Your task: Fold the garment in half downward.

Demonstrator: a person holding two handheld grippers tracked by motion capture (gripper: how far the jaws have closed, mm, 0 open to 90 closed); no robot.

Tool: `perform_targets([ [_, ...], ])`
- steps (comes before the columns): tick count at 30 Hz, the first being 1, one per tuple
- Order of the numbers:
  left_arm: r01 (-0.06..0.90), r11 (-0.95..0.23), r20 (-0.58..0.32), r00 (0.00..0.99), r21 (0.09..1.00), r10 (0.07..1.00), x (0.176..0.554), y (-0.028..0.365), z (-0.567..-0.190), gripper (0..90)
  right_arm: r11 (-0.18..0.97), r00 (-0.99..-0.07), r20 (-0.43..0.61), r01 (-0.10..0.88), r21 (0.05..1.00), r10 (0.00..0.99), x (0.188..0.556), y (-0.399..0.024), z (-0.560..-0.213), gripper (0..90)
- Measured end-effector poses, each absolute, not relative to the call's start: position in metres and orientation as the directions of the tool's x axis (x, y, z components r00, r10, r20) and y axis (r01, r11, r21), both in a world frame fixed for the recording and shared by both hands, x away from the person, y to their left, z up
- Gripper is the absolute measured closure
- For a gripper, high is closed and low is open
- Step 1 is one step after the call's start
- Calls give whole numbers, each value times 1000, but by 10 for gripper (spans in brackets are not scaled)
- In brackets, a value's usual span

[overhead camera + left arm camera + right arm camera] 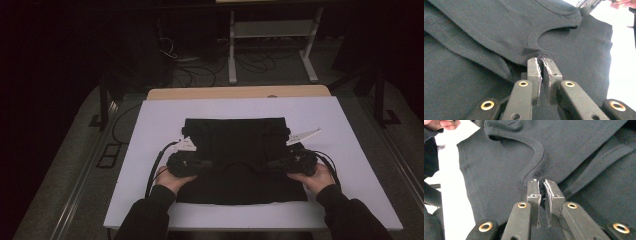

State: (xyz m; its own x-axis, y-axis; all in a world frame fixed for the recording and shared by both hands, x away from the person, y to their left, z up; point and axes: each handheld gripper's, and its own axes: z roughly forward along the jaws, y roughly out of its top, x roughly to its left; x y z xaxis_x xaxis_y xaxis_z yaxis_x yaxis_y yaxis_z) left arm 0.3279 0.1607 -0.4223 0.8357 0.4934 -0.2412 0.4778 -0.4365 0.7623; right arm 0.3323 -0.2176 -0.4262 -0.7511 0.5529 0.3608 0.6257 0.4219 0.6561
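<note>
A black T-shirt [235,150] lies folded on the white board [150,130], its neckline curving between the two grippers. My left gripper [200,164] sits at the shirt's left side, shut on the cloth beside the collar seam [534,37]. In the left gripper view its jaws [542,60] pinch the fabric edge. My right gripper [272,164] mirrors it at the right side of the neckline. The right gripper view has its jaws [541,181] shut on the shirt next to the ribbed collar [537,150]. A hand holds each gripper.
The white board [350,150] lies on a wooden table [240,92] whose far edge shows beyond it. Bare board lies left, right and behind the shirt. Cables [155,167] trail from each gripper. Past the table stands a white metal frame [270,45] on a dark floor with cables.
</note>
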Motion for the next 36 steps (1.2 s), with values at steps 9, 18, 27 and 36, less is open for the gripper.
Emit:
perform_targets([
  [9,472,-448,-237,842,759,484,322,162,-423,833,433,-758,369,624,650,538,325,-216,-427,815],
  [18,471,-465,-230,844,749,484,316,162,-424,833,442,-764,381,623,645,521,317,-216,-425,815],
  [27,463,-484,-233,856,742,461,308,162,-423,833,458,-771,388,620,637,504,309,-217,-426,815],
  [36,450,-518,-231,871,727,433,301,162,-424,833,496,-780,401,619,609,480,300,-213,-430,815],
])
